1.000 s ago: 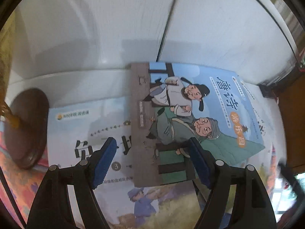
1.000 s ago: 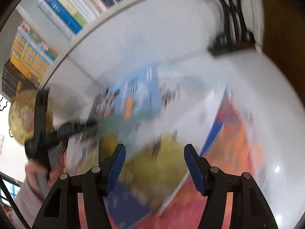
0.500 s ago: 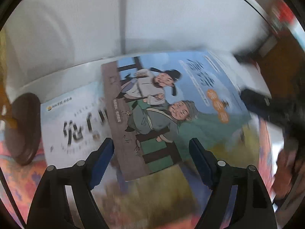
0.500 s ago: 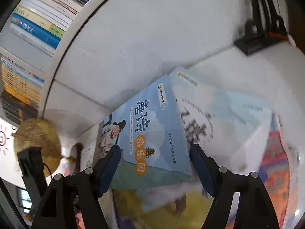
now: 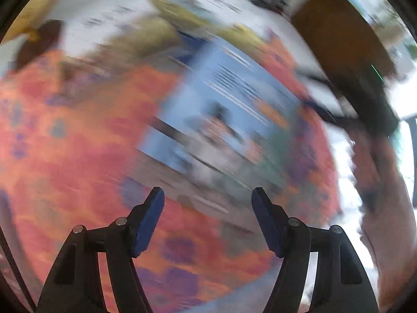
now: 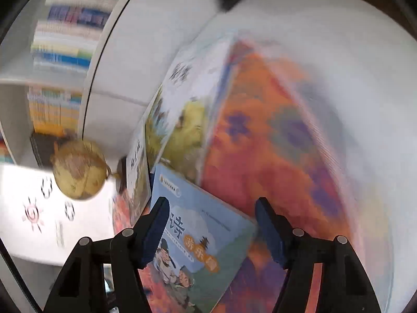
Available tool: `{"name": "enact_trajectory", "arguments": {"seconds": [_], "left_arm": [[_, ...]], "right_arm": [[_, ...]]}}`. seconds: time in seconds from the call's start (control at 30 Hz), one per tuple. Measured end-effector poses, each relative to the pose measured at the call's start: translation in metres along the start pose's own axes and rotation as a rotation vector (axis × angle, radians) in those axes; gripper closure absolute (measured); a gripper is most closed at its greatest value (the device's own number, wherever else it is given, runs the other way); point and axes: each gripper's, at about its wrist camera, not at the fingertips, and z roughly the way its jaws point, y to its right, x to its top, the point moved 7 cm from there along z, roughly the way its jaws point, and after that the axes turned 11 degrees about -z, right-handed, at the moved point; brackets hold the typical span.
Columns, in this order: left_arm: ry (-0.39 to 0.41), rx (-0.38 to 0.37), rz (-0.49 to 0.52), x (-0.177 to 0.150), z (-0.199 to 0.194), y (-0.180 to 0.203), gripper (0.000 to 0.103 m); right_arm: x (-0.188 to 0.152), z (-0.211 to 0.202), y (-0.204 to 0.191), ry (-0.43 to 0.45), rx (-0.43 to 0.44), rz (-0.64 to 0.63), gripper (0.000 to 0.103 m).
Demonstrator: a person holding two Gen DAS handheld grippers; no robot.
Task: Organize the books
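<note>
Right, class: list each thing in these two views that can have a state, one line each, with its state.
Left gripper: open, jaws just closing, nothing between them.
Right gripper: open, jaws just closing, astride the blue book.
Light-blue illustrated poetry book: lying flat, front cover up.
Big orange picture book: lying flat, closed.
Yellowish globe: upright beside the books.

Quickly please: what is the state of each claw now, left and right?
Left claw: open, closing a little, nothing between the pads.
Right claw: open, closing a little; blue book between the pads, not gripped.
</note>
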Motion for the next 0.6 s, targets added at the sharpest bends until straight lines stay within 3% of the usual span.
{"name": "enact_trajectory", "arguments": {"seconds": [0.1, 0.17, 0.2, 0.27, 0.43, 0.5, 0.6], "left_arm": [[0.004, 0.089, 0.014, 0.028, 0.013, -0.023, 0.036], [0.011, 0.133, 0.043, 0.036, 0.024, -0.031, 0.036], [0.0, 0.128, 0.04, 0.04, 0.028, -0.032, 0.036], [-0.038, 0.068, 0.024, 0.054, 0.042, -0.029, 0.026], [-0.014, 0.036, 0.117, 0.085, 0.055, -0.006, 0.024], [-0.009, 0.016, 0.138, 0.091, 0.058, 0.006, 0.028], [-0.02, 0.003, 0.204, 0.075, 0.06, 0.03, 0.042]], "right_arm": [[-0.042, -0.011, 0.001, -0.042, -0.035, -0.001, 0.035], [-0.068, -0.01, -0.004, -0.075, -0.006, 0.002, 0.035], [-0.082, -0.011, -0.008, -0.082, 0.012, 0.007, 0.035], [-0.097, -0.01, -0.011, -0.092, 0.034, 0.004, 0.035], [-0.095, 0.0, -0.014, -0.05, 0.102, 0.013, 0.034], [-0.087, 0.011, -0.021, -0.042, 0.136, -0.02, 0.034], [-0.078, 0.026, -0.035, -0.079, 0.122, -0.091, 0.034]]}}
